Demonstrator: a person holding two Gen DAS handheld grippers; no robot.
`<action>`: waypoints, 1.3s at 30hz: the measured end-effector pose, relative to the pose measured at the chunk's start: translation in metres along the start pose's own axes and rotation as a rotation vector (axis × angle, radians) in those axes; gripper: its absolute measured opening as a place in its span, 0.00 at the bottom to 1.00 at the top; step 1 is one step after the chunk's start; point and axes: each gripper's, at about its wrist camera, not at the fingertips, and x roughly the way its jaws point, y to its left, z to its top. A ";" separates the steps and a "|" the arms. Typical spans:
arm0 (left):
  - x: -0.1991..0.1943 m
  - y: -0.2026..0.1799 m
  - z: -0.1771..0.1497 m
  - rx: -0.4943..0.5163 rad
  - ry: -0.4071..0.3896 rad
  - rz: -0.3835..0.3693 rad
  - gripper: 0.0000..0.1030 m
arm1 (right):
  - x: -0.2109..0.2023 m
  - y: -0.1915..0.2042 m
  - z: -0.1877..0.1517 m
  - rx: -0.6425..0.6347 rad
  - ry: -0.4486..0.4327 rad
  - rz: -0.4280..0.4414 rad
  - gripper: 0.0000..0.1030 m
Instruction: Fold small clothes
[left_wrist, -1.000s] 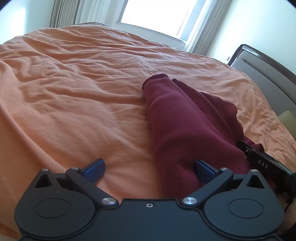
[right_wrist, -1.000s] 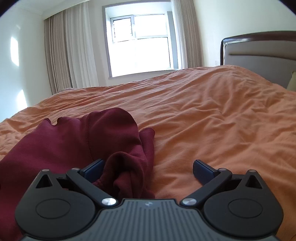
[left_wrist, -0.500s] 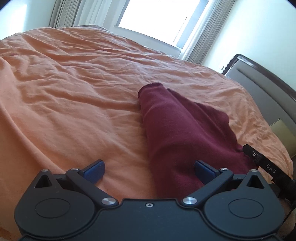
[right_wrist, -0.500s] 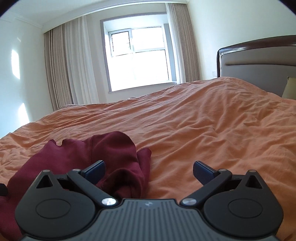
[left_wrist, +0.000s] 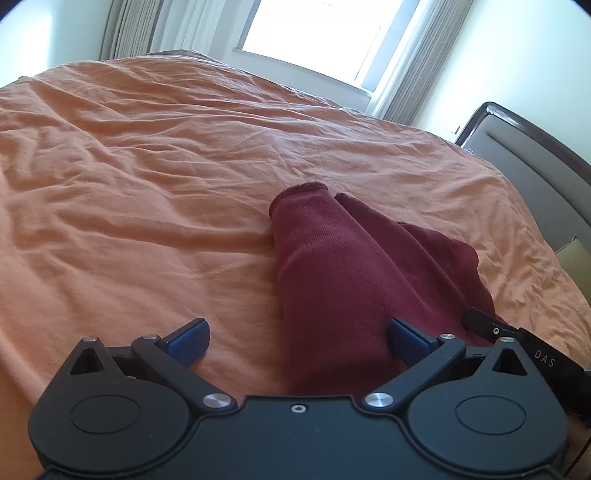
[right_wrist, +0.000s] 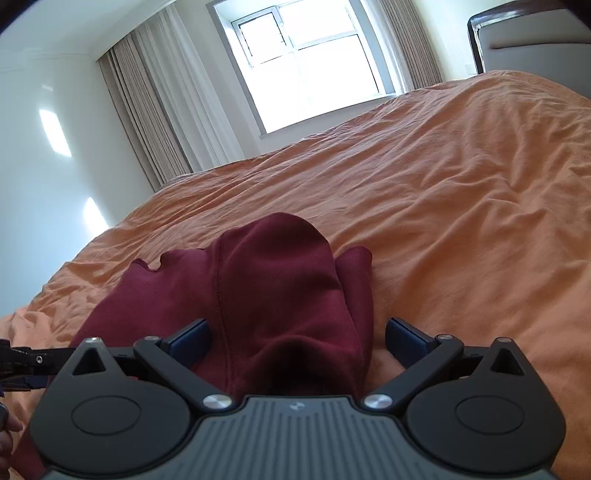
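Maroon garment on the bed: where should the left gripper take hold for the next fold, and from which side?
Probably the hemmed far end of the maroon garment, reached forward over the orange bedspread: it lies flat with an exposed edge. The left gripper is open.

Your left gripper's (left_wrist: 297, 341) body hides the near end of the garment (left_wrist: 343, 291) at the bottom of the left view. In the right view, your right gripper (right_wrist: 297, 341) covers the garment's (right_wrist: 280, 295) near end the same way, so you cannot tell where the cloth ends. The headboard (left_wrist: 535, 158) is cut off by the right edge, and so is the pale pillow (left_wrist: 576, 258) below it. The window (left_wrist: 317, 33) is blown out white; nothing outside shows.
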 end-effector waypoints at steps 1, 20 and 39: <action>0.002 -0.001 -0.001 0.007 0.005 -0.002 0.99 | 0.000 0.001 -0.002 -0.009 -0.006 -0.001 1.00; 0.014 0.003 -0.012 0.012 0.017 -0.046 1.00 | -0.002 0.004 -0.022 -0.034 -0.078 -0.017 1.00; 0.015 0.003 -0.014 0.012 0.015 -0.047 1.00 | -0.003 0.004 -0.023 -0.035 -0.080 -0.017 1.00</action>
